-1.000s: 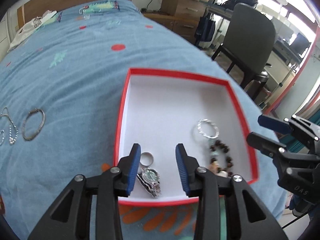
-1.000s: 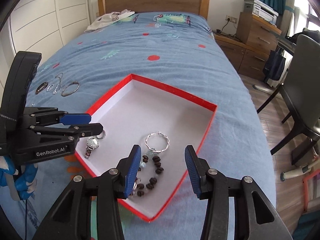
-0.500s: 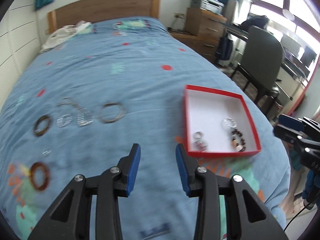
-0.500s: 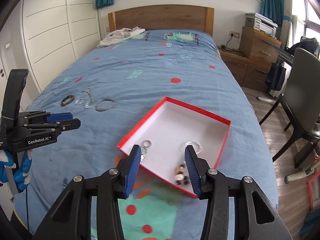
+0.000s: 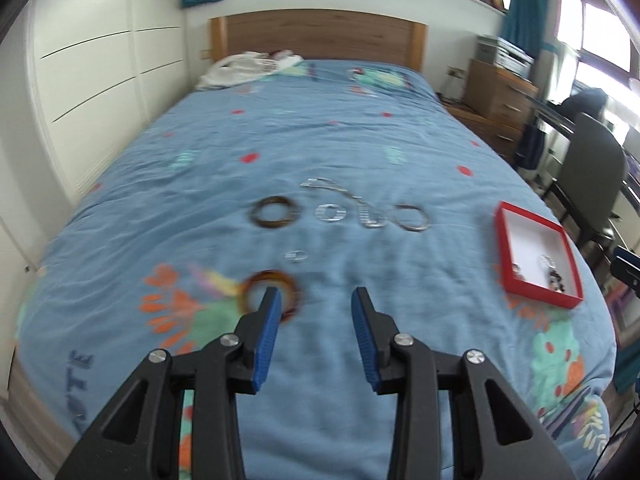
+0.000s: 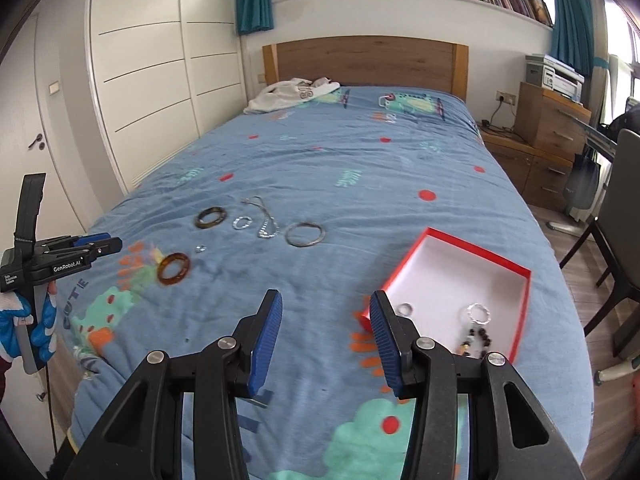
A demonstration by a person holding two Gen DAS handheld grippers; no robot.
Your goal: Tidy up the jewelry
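A red box [image 6: 500,268] with a white floor lies on the blue bedspread and holds a ring, a silver bangle and a bead bracelet; it also shows in the left wrist view [image 5: 560,236]. Loose jewelry lies to its left: an amber bangle [image 6: 173,268] [image 5: 256,286], a dark bangle [image 6: 211,217] [image 5: 275,216], a small ring [image 6: 201,247], a silver chain [image 6: 266,220] and a thin metal bangle [image 6: 305,234] [image 5: 409,217]. My left gripper [image 5: 315,334] [image 6: 94,245] is open and empty, just right of the amber bangle. My right gripper [image 6: 325,340] is open and empty, left of the box.
White clothing [image 6: 288,94] lies by the wooden headboard [image 6: 366,62]. White wardrobe doors [image 6: 140,92] stand on the left. A wooden dresser [image 6: 548,136] and a dark chair [image 6: 624,216] stand to the right of the bed.
Both grippers pulled back from the red box. The left one swung left to the loose jewelry near the amber bangle. Both stayed open and empty.
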